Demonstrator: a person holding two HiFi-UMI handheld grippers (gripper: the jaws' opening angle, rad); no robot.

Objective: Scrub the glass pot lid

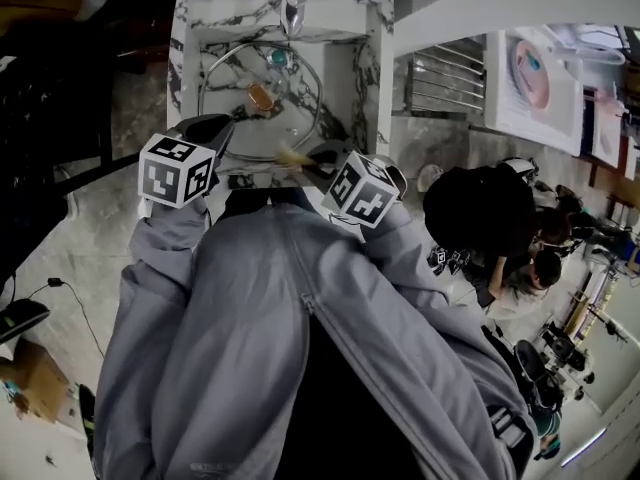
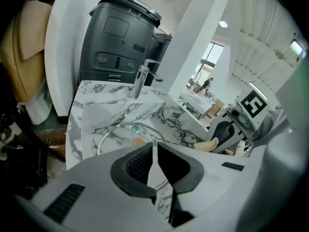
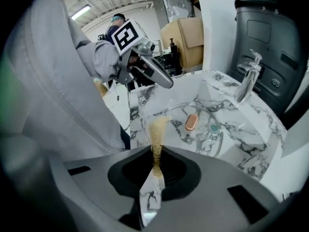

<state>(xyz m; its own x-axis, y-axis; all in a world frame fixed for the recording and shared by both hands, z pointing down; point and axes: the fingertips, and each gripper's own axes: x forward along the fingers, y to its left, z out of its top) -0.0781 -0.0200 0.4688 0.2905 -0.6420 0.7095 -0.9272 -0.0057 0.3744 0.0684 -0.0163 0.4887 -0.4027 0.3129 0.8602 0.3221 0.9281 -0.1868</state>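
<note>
The glass pot lid lies in the marble sink, its copper knob facing up; it also shows in the left gripper view as lid and in the right gripper view as lid. My left gripper hovers over the sink's near left edge, and its jaws are shut with nothing between them. Over the near right edge my right gripper is shut on a tan scrubbing pad, which sticks out toward the lid's near rim as pad.
A chrome faucet stands at the sink's far side, above a teal drain plug. A tall black machine stands behind the sink. A metal rack is to the right, with people beside it.
</note>
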